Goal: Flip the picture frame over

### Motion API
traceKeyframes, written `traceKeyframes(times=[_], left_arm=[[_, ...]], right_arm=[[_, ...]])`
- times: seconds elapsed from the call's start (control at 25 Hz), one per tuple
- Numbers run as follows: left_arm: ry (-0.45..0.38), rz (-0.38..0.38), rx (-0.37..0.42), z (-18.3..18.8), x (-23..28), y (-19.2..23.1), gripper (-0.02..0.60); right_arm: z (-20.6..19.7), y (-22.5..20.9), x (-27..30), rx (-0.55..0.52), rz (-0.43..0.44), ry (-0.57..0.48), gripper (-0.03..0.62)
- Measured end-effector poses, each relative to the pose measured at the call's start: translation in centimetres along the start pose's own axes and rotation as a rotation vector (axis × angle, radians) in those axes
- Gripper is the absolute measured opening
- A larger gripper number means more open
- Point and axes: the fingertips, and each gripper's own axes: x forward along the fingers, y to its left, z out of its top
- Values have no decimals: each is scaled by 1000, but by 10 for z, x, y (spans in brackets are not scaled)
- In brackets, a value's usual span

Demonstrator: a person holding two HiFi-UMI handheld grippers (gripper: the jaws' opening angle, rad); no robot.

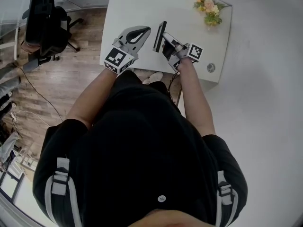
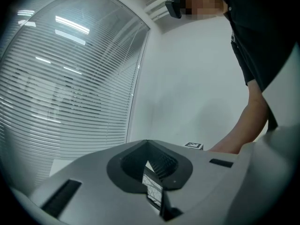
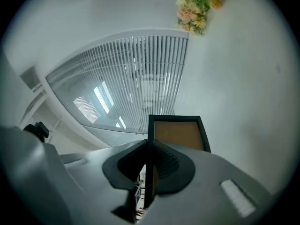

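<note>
In the head view the black picture frame (image 1: pixel 160 36) is seen edge-on over the white table (image 1: pixel 137 4), held upright by my right gripper (image 1: pixel 166 40), which is shut on its near edge. In the right gripper view the frame (image 3: pixel 180 134) sticks out past the jaws and shows a brown backing inside a black border, with the gripper (image 3: pixel 149 146) clamped on its rim. My left gripper (image 1: pixel 143 31) hovers just left of the frame and apart from it. In the left gripper view its jaws (image 2: pixel 149 146) meet with nothing held between them.
A bunch of artificial flowers (image 1: pixel 208 6) lies at the table's far right corner, also seen in the right gripper view (image 3: pixel 197 6). A small round disc (image 1: pixel 211 67) sits near the table's right front edge. A black office chair (image 1: pixel 45 25) stands on the wooden floor to the left.
</note>
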Motion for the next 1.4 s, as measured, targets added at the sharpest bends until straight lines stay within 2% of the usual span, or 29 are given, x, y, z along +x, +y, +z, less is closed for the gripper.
traceKeyframes(times=[0.4,0.8,1.08,1.2,1.4], left_arm=[[20,-7,-33,-19,-1,5,5],[14,2,-46,-23,-2,4,5],[19,2,-42,-23,-5,2,5],[29,0,-38,-23,-9,3,5],[30,-6,-33,-21,-10,-2,5]], right_arm=[[0,-42,0,89,12,-2,51],[-8,-65,-2,106,-9,37,51],[-8,-70,-8,35,-42,57,54],[-3,-70,-14,-11,-86,37,58],[12,-77,-29,-71,-175,13,106]])
